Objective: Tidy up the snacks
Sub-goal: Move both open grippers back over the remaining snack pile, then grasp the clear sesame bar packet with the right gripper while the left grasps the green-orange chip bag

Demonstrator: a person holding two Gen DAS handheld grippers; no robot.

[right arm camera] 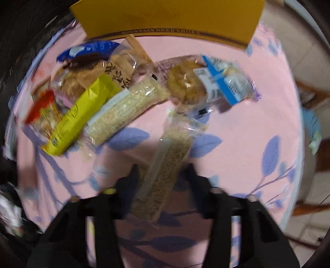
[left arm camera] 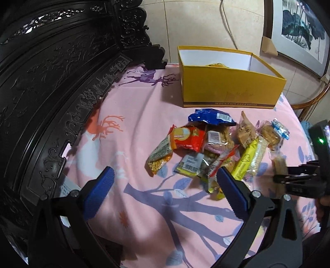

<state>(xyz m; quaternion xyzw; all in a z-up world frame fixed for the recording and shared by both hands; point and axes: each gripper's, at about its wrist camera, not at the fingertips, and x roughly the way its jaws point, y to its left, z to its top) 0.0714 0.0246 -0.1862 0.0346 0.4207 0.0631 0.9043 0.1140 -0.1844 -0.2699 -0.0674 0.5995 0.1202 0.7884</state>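
Observation:
A pile of snack packets lies on the pink cloth: a red packet [left arm camera: 187,138], a blue packet [left arm camera: 210,116] and a yellow bar [left arm camera: 245,160] among several others. Behind them stands an open yellow box [left arm camera: 226,88], whose front wall [right arm camera: 165,18] fills the top of the right wrist view. My left gripper [left arm camera: 165,175] hangs open just in front of the pile, nothing between its blue pads. My right gripper [right arm camera: 163,171] is shut on a clear-wrapped grain bar [right arm camera: 167,160] at the pile's right edge. The left wrist view shows this gripper [left arm camera: 277,175] at the far right.
Dark carved wooden furniture [left arm camera: 51,82] borders the cloth on the left. A framed picture [left arm camera: 299,31] leans on the tiled wall behind the box, and a wooden chair rim [left arm camera: 309,103] shows at the right. Something yellow [left arm camera: 216,65] lies inside the box.

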